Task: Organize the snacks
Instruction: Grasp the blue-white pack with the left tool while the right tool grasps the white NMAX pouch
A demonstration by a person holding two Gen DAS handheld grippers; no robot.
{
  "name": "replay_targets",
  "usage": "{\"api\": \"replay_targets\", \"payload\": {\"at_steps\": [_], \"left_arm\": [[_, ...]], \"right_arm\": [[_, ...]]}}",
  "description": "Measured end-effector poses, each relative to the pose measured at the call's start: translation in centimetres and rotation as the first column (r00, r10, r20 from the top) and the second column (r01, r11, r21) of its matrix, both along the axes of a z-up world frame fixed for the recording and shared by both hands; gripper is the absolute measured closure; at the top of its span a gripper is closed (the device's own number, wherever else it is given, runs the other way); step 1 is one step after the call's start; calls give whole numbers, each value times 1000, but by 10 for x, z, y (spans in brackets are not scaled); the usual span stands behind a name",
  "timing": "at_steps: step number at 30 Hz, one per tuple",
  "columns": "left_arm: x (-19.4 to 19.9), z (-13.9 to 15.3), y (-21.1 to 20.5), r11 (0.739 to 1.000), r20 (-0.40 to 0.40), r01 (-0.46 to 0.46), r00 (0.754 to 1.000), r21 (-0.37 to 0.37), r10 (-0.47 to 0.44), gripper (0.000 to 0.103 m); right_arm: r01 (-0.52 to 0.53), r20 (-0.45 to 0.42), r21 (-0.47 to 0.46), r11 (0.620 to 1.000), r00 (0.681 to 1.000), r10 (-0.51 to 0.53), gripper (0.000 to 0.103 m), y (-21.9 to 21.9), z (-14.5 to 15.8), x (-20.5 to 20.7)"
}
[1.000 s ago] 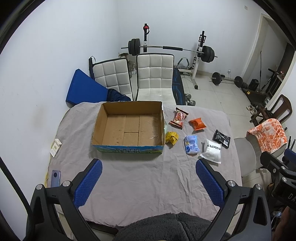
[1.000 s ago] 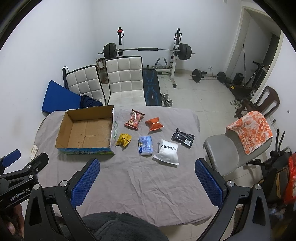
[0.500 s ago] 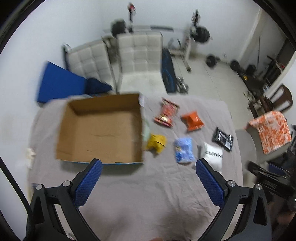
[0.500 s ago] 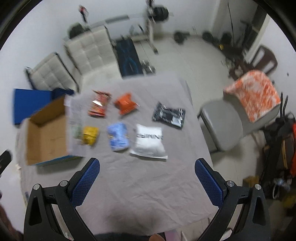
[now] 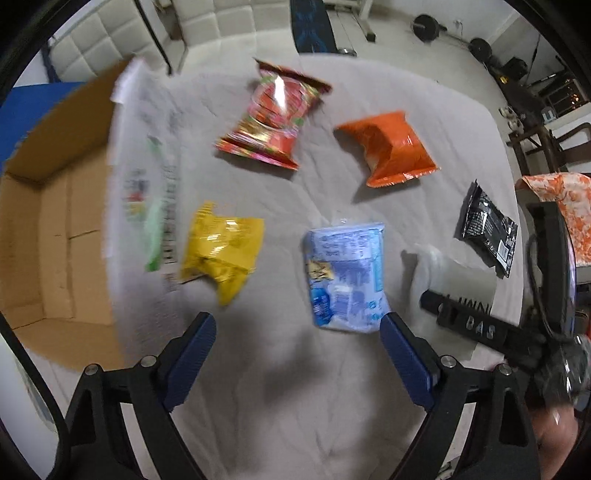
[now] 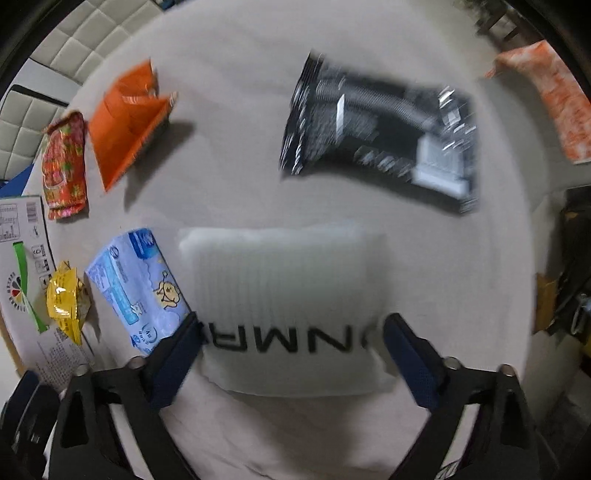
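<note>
Six snack packets lie spread on the grey-covered table (image 5: pixel 295 406) beside an open cardboard box (image 5: pixel 55 221), none of them in the box. The white pouch (image 6: pixel 288 306) sits nearest the right gripper (image 6: pixel 291 343), whose blue-padded fingers (image 6: pixel 177 354) are spread wide on either side of the pouch's near edge, the left pad apparently just touching it, though motion blur makes contact hard to confirm. Just left of the pouch lies the blue packet (image 6: pixel 136 291), with the yellow packet (image 6: pixel 68 299) beyond it against the box's printed side. The black packet (image 6: pixel 380 140) rests farther back, apart from the pouch, and the orange packet (image 6: pixel 125 125) and red packet (image 6: pixel 64 166) lie side by side at the far left. In the left wrist view the left gripper (image 5: pixel 297 343) hangs over the table with its fingers (image 5: pixel 192 350) wide apart and holding nothing, the blue packet (image 5: pixel 343 273) just ahead of its right finger and the yellow packet (image 5: pixel 221 247) ahead of its left. The red packet (image 5: pixel 273 118) and orange packet (image 5: pixel 388 147) lie beyond, the black packet (image 5: pixel 484 229) to the right. White padded chairs (image 5: pixel 207 22) and gym weights (image 5: pixel 428 26) stand behind the table.
</note>
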State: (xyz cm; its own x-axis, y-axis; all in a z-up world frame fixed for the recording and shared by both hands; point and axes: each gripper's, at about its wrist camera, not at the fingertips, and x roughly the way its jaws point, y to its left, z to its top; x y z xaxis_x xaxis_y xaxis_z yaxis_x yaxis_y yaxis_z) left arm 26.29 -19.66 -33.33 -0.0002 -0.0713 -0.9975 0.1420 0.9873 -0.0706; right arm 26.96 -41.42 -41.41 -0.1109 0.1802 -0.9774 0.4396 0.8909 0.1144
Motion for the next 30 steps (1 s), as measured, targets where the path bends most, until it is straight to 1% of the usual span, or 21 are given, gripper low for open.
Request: {"api": "replay_targets", "payload": {"at_steps": [1,2,4,8,10,11,12,13,17,19,20,22,23,25,26,28,30], "left_arm": [[3,-5,-2,1000,-7,5,1000,1,-5,12],[5,-12,-7,1000,-21,14,1000,-9,-14,12],[9,-22,-12,1000,-47,18,999,-22,-19,12],[18,-43,-21,999,-98,6,995,-39,-10,12],[20,-54,-27,999,-120,6,993,-39,-11,12],[21,-61,-30,999,-131,8,991,-32,-12,12],[22,-66,-33,1000,-137,12,990,-26,-16,15],[22,-73,-37,1000,-148,23,989,-13,-25,19],[18,-91,-43,999,-174,49,984,14,-45,28],[15,-96,-43,999,-179,48,983,11,-45,33],[13,-99,-43,999,-180,46,983,10,-43,35],[11,-106,-44,999,-173,39,984,7,-38,38],[10,-107,-45,999,-168,40,985,10,-38,39],[8,-105,-44,999,-156,46,987,6,-45,50],[6,-103,-44,999,-150,48,988,5,-46,52],[-3,-92,-46,999,-138,50,989,14,-47,58],[-17,-87,-45,998,-125,57,991,37,-52,59]], "right_arm": [[-2,0,17,1000,1000,2,16,0,-2,-1],[-13,0,11,1000,1000,13,20,-2,-1,-2],[-48,-23,-20,999,999,48,23,-4,2,-6],[-72,-59,-44,996,996,69,23,-24,5,-19],[-64,-65,-27,998,996,62,22,-32,3,-23],[-54,-64,-13,998,997,53,21,-37,-4,-26],[-48,-63,-5,999,997,48,21,-39,-4,-28],[-45,-61,0,999,997,45,20,-40,-6,-30],[-51,-69,-7,999,996,50,19,-39,-7,-28],[-55,-73,-15,998,996,54,18,-37,-9,-29],[-59,-78,-18,998,995,57,18,-28,-5,-24],[-65,-84,-23,998,994,63,18,-26,-10,-23],[-62,-84,-22,998,995,60,18,-24,-11,-23],[-52,-83,-20,998,995,50,18,-24,-16,-26],[-46,-83,-18,999,996,44,18,-26,-20,-27],[-50,-81,-23,998,996,48,18,-23,-21,-25],[-66,-81,-30,997,995,63,19,-19,-22,-27]]}}
